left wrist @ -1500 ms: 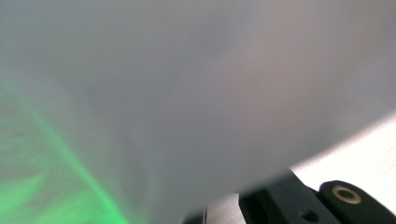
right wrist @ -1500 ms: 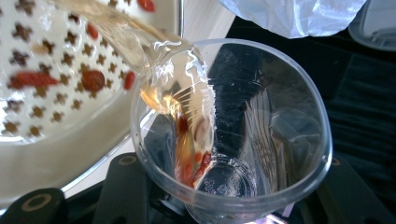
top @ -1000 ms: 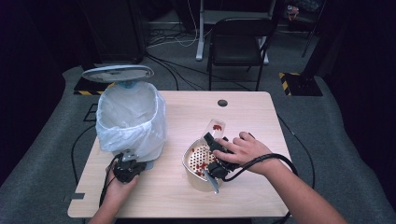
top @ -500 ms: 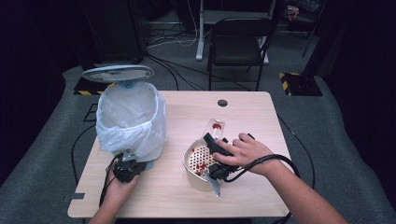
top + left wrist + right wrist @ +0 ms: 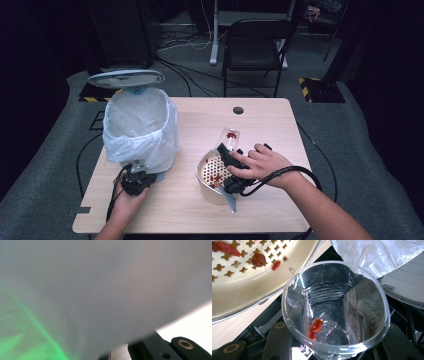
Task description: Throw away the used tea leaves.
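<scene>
Clamping a clear plastic cup (image 5: 335,312) between its fingers, the right gripper (image 5: 235,172) holds the cup tipped over the rim of a cream perforated strainer bowl (image 5: 212,172) on the bench (image 5: 200,125). Red bits (image 5: 314,328) cling inside the cup, and more red pieces (image 5: 259,259) lie on the strainer's holes. The left gripper (image 5: 136,181) has its fingers fully closed against the foot of a bin lined with a white plastic bag (image 5: 142,125); whether they pinch the bag cannot be told. The bin's lid (image 5: 126,78) stands raised behind it.
</scene>
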A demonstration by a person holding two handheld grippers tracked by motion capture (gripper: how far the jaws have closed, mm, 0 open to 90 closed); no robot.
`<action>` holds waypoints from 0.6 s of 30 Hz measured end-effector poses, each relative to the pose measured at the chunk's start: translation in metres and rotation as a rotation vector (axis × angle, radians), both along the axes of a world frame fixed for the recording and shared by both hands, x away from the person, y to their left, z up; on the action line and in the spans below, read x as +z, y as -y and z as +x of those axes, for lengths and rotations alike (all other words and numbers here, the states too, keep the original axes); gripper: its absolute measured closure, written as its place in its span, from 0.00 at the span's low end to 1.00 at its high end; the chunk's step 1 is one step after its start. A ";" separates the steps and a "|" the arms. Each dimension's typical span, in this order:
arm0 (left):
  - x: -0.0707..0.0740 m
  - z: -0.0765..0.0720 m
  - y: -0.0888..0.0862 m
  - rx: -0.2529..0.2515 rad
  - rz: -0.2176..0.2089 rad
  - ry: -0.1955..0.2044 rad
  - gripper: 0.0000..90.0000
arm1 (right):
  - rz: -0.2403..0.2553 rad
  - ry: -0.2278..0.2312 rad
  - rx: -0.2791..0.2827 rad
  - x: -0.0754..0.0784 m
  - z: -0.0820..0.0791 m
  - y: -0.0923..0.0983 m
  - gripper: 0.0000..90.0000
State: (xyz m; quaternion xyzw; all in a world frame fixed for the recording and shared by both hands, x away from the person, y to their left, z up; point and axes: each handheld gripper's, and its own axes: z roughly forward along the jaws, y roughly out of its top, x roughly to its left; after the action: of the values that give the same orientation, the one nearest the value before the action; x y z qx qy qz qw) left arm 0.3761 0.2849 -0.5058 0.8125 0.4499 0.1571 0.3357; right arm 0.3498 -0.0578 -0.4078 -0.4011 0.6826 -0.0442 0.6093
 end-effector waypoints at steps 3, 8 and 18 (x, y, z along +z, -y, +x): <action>0.001 0.000 -0.002 -0.014 0.021 -0.005 1.00 | -0.006 -0.003 0.000 0.001 -0.001 0.000 0.56; 0.001 0.001 -0.002 -0.024 0.031 0.000 1.00 | -0.003 -0.063 -0.024 0.023 0.001 -0.004 0.56; 0.000 0.000 0.000 0.001 -0.003 0.001 1.00 | 0.320 -0.433 -0.129 0.053 0.012 -0.001 0.56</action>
State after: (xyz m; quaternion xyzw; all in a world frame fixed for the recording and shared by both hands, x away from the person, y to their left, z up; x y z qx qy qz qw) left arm 0.3761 0.2847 -0.5059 0.8117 0.4504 0.1569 0.3371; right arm 0.3615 -0.0565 -0.3546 -0.2556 0.8194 0.1121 0.5006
